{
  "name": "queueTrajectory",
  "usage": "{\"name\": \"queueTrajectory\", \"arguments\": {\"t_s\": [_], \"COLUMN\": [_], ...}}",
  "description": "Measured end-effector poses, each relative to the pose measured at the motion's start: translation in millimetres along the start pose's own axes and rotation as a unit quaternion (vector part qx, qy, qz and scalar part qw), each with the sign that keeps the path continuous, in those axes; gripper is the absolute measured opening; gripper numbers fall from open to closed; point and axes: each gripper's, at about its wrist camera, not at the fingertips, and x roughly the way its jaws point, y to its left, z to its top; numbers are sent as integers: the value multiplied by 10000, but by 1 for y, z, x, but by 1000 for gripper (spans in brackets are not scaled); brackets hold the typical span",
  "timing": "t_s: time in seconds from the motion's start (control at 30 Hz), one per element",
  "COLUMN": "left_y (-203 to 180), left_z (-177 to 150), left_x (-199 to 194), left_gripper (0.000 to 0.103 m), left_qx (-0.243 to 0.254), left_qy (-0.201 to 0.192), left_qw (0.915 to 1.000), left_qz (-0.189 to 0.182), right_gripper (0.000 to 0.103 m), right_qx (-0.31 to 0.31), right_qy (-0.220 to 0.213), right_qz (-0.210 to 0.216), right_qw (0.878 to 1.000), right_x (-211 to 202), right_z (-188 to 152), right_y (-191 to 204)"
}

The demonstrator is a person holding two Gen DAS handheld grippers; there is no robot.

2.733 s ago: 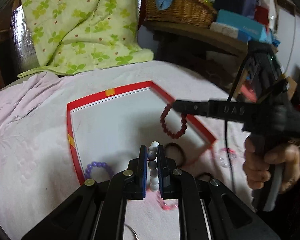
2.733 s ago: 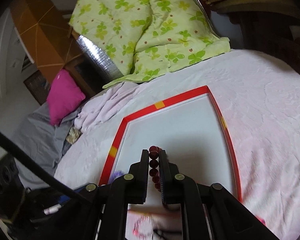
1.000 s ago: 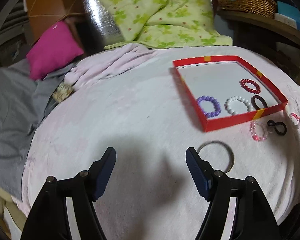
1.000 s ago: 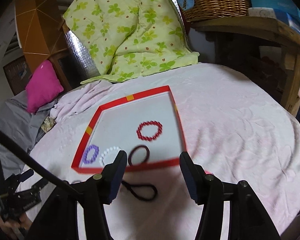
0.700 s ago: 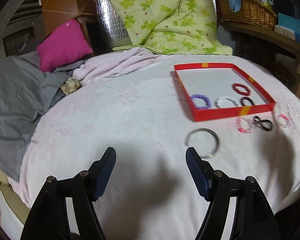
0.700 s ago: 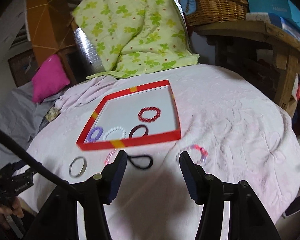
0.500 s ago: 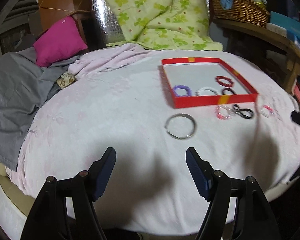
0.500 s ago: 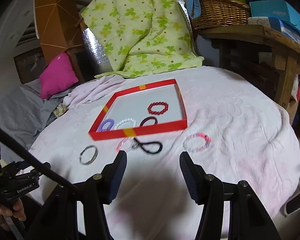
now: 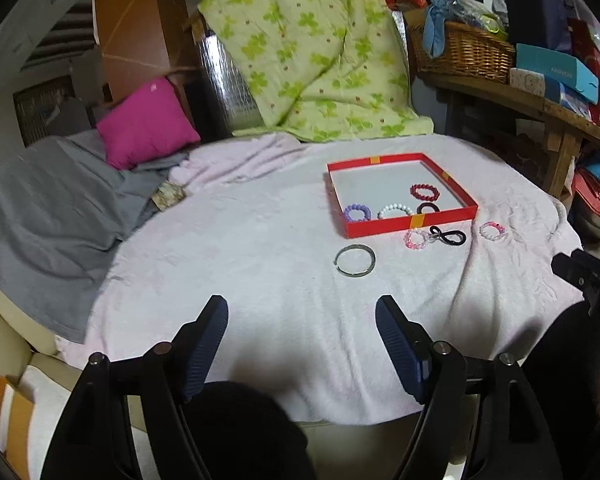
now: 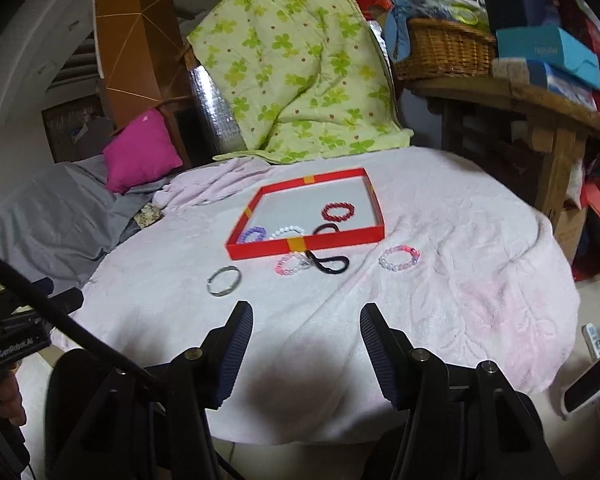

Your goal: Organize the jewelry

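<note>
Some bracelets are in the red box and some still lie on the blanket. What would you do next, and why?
Probably bring the left gripper, whose fingers are opening with nothing between them, forward to the silver bangle. It lies alone on the pink blanket, nearest that gripper, outside the red box, which already holds four pieces.

place: home, a lived-in bedroom or living room
bedding: clover-print green quilt (image 9: 316, 52) heaped at the back, magenta pillow (image 9: 146, 124), grey sheet (image 9: 48, 208)
work surface: pale pink blanket (image 9: 260, 264) spread as a cover
storage: rough wooden shelf (image 10: 512, 96) holding a wicker basket (image 9: 460, 54) and blue boxes (image 10: 548, 54)
clutter: household goods stacked top right; too small to identify
</note>
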Motion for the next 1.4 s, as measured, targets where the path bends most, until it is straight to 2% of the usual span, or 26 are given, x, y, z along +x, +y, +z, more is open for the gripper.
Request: {"name": "queueTrajectory", "arguments": {"t_s": [0.13, 0.23, 0.33, 0.37, 0.5, 0.67, 0.87, 1.07, 1.2, 1.4], "left_y": [2, 3, 8, 10, 28, 44, 43, 40, 42, 38], "left_z": [3, 13, 28, 31, 44, 45, 46, 51, 56, 60], "left_x": [-28, -51, -65, -68, -71, -58, -34, -13, 4, 40], "left_gripper": [79, 79, 84, 86, 87, 87, 87, 87, 87, 87], "left_qx": [57, 126, 169, 133, -163, -366, -446, -295, -300, -350], "left_qy": [-173, -448, -710, -767, -906, -821, -591, -439, -390, -143], "left_qw": [9998, 9989, 9973, 9969, 9957, 9959, 9970, 9982, 9981, 9985], "left_qz": [22, -32, 31, 62, 71, 140, 206, 296, 380, 388], "right_gripper": [61, 62, 62, 62, 62, 68, 68, 68, 68, 68], "right_qx": [-235, -356, -464, -502, -523, -520, -620, -798, -583, -441], "right_qy": [-91, -157, -258, -301, -539, -750, -357, -303, -204, 132], "right_qz": [-60, -10, -2, -3, 37, -123, -34, -38, 67, -9], "right_qw": [9997, 9992, 9986, 9983, 9972, 9958, 9974, 9963, 9981, 9989], "right_x": [-24, -37, -44, -46, -64, -78, -47, -20, -1, 37], "right_z": [5, 13, 29, 35, 64, 82, 82, 86, 86, 69], "right_y": [18, 30, 41, 44, 53, 66, 82, 87, 80, 63]}}
